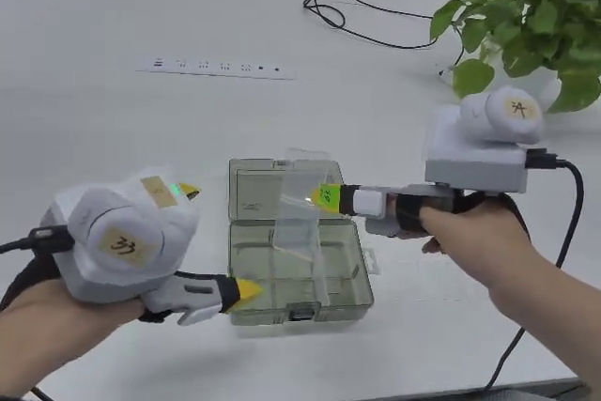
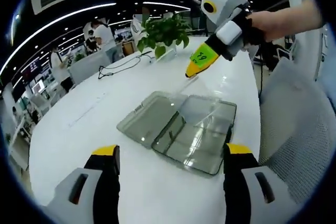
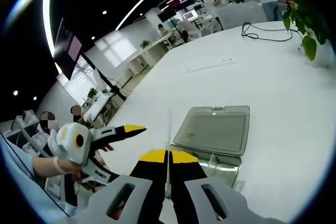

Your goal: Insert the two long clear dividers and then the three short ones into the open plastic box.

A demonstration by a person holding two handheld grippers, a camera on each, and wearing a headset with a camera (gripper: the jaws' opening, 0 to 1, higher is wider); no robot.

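Head view has the right gripper [image 1: 324,198] reaching in from the right, roughly level, jaws pinched tight on the edge of a clear divider [image 1: 299,223]. The divider hangs over the open box [image 1: 246,260], which sits on the white surface [image 1: 113,138] with its lid flopped back. The left gripper [image 1: 217,240] hovers just beside the box's left side, hand low, jaws spread wide and holding nothing.

Honestly the plastic is so see-through I can't tell if the divider's bottom edge is in a slot or just above it. Biggest risk imo: it goes down tilted, misses the slots and jams or bows. The push could also slide the light box, since nothing's bracing it. That thin edge grip might let it swivel too.
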